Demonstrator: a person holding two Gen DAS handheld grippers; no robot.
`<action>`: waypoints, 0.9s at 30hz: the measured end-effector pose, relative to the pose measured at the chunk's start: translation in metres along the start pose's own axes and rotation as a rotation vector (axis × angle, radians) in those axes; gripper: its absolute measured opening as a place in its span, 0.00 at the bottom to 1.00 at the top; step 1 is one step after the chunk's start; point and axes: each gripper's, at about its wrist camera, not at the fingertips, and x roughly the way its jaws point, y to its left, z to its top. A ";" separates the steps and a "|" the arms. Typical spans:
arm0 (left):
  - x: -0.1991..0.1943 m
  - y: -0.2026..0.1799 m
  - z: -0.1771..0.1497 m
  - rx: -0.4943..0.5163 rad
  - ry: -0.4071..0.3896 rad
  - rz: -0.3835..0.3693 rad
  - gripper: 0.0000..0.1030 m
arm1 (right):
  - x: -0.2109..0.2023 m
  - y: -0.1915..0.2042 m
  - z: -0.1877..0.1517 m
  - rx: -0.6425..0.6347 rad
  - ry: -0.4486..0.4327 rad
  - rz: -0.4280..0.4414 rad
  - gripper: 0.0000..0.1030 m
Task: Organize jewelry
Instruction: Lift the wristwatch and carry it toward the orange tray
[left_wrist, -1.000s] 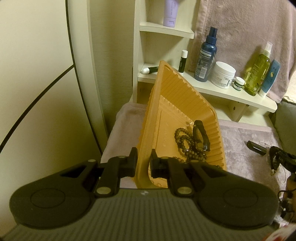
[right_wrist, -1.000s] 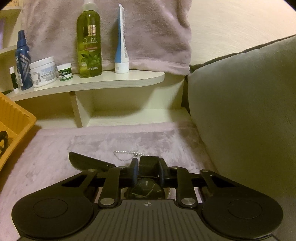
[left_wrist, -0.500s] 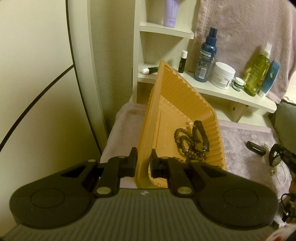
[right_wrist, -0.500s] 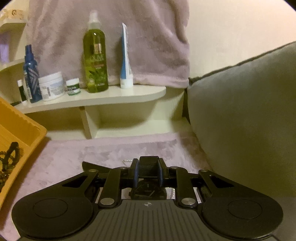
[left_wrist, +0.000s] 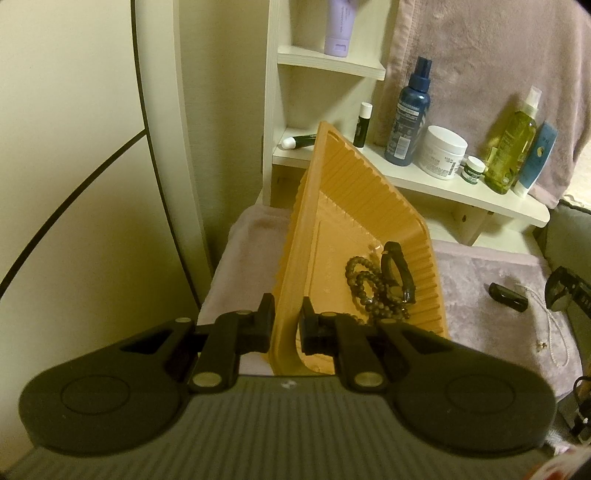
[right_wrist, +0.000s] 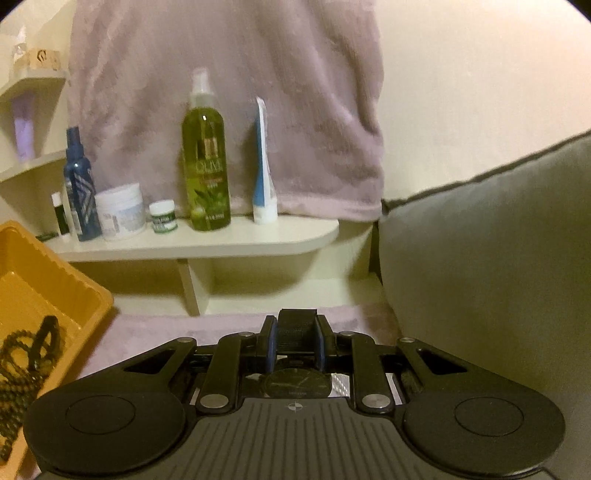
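Two pieces, beads (left_wrist: 364, 291) and a black band (left_wrist: 397, 269), sit in the orange tray (left_wrist: 332, 206); left tool (left_wrist: 288, 319) pinches its rim, right tool (right_wrist: 295, 338) grips a watch (right_wrist: 295, 382); pearl necklace (left_wrist: 554, 332) and a dark bar (left_wrist: 508, 292) still out.

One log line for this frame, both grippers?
left gripper: shut on orange tray rim | right gripper: shut on black wristwatch | next: tray

Legible text, one entry:

- Green spray bottle (right_wrist: 206, 162), standing on the shelf (right_wrist: 236, 242): the word "OLIVE" in pale capitals across the label, blurred in the right wrist view; smaller lines beneath it cannot be read.

Print present but illegible:

- Blue spray bottle (left_wrist: 407, 123): label lines too small.
- White jar (left_wrist: 444, 152): dark lettering, unreadable.
- Small green-banded jar (right_wrist: 163, 216): label blurred.
- Blue-and-white tube (left_wrist: 535, 160): markings unclear.
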 end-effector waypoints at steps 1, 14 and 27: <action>0.000 0.000 0.000 0.000 0.000 0.001 0.11 | -0.001 0.001 0.002 0.001 -0.005 0.005 0.20; -0.001 0.000 0.001 -0.001 0.000 -0.005 0.11 | -0.002 0.041 0.027 -0.016 -0.041 0.150 0.20; -0.001 -0.001 0.001 -0.003 0.000 -0.006 0.11 | 0.012 0.133 0.035 -0.078 0.009 0.394 0.20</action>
